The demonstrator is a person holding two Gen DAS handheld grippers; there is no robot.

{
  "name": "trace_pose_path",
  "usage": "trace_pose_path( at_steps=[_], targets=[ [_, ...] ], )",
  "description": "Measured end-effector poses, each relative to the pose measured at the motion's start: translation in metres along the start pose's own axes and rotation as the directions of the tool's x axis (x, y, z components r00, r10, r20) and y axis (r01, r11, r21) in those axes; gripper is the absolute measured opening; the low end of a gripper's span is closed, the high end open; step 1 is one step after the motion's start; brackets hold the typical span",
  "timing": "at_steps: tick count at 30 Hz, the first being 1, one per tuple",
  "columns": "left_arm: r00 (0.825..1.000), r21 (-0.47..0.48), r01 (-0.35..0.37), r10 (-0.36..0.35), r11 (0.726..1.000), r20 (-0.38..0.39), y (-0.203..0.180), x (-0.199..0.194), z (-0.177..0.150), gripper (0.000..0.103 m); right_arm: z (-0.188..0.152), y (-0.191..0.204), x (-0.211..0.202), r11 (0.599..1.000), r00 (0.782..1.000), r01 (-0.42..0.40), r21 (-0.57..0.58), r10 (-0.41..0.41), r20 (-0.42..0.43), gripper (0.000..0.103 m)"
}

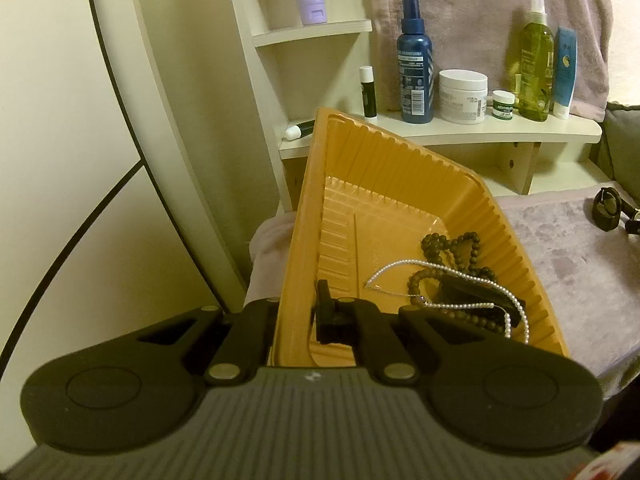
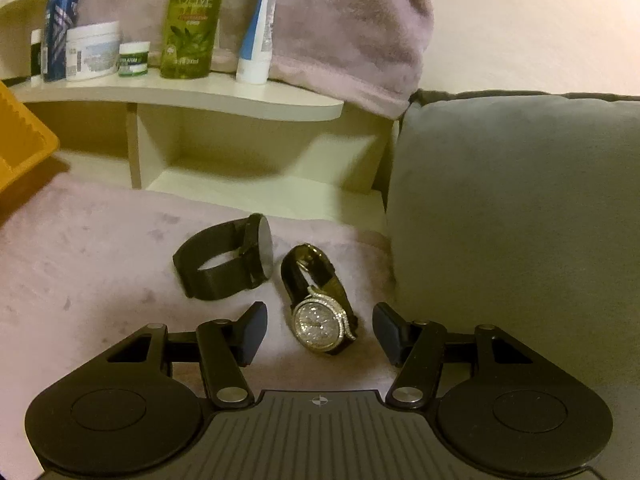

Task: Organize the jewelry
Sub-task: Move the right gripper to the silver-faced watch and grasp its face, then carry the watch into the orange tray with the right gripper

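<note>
The left gripper (image 1: 294, 312) pinches the near wall of a ribbed orange plastic tray (image 1: 400, 168): one of its fingers (image 1: 326, 312) sits inside the tray and the other outside, pressed together on the rim. The tray tilts up on its left side, above a pinkish-mauve plush cloth (image 1: 568, 240) that covers the surface below. Inside the tray, gathered in its lower right corner, lie a strand of dark brown wooden beads (image 1: 452, 248), a thin necklace of small white pearls (image 1: 440, 270) draped across it, and a flat black rectangular object (image 1: 468, 292) beneath them; what that object is cannot be told.

Behind the tray stands a cream wooden shelf (image 1: 500, 132) carrying toiletries: a blue spray bottle (image 1: 416, 64), a white cream jar (image 1: 463, 96), a green olive-oil bottle (image 1: 534, 60) and a blue-and-white tube (image 1: 565, 72). A towel of the same mauve colour hangs behind them.

Further right, near the cloth's far right corner, two watches lie side by side, apart from each other. The left one is a black watch with a mesh band (image 2: 228, 260), resting on its edge. The right one is a crystal-studded watch with a dark strap (image 2: 320, 308), face up. The right gripper (image 2: 322, 334) hovers low over the cloth with its fingers (image 2: 252, 332) spread wide on either side of the crystal watch's face, touching nothing. A grey cushion (image 2: 520, 220) rises along the cloth's right edge.
</note>
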State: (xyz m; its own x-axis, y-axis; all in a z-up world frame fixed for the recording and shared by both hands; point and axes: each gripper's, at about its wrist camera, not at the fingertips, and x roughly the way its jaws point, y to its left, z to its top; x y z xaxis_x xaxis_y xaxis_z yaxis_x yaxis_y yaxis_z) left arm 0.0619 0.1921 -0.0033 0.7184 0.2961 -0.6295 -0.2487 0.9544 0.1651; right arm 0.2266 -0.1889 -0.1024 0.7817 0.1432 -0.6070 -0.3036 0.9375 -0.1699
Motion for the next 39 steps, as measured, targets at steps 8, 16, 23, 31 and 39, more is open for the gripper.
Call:
trace_pose_path(
  at_steps=[8, 16, 23, 31, 39],
  targets=[
    [1.0, 0.001, 0.0, 0.0, 1.0, 0.001, 0.0, 0.0, 0.0, 0.004, -0.003, -0.003, 0.0, 1.0, 1.0, 0.01, 0.015, -0.01, -0.002, 0.036],
    [1.0, 0.002, 0.002, -0.002, 1.0, 0.003, 0.001, 0.0, -0.001, 0.004, -0.006, -0.003, -0.015, 0.999, 1.0, 0.004, 0.041, -0.004, -0.001, 0.035],
    [1.0, 0.004, 0.007, -0.007, 1.0, 0.005, 0.0, -0.001, 0.0, 0.004, -0.005, -0.005, -0.038, 0.996, 1.0, -0.017, 0.087, 0.016, 0.01, 0.035],
    [1.0, 0.009, 0.011, -0.011, 1.0, 0.009, -0.001, -0.002, 0.001, 0.003, 0.006, -0.001, -0.058, 0.989, 0.998, -0.066, 0.134, 0.063, 0.029, 0.035],
    [1.0, 0.008, 0.015, -0.015, 1.0, 0.011, -0.001, -0.003, 0.001, 0.004, 0.029, 0.027, -0.076, 0.979, 0.984, -0.17, 0.115, 0.161, 0.078, 0.035]
  ],
)
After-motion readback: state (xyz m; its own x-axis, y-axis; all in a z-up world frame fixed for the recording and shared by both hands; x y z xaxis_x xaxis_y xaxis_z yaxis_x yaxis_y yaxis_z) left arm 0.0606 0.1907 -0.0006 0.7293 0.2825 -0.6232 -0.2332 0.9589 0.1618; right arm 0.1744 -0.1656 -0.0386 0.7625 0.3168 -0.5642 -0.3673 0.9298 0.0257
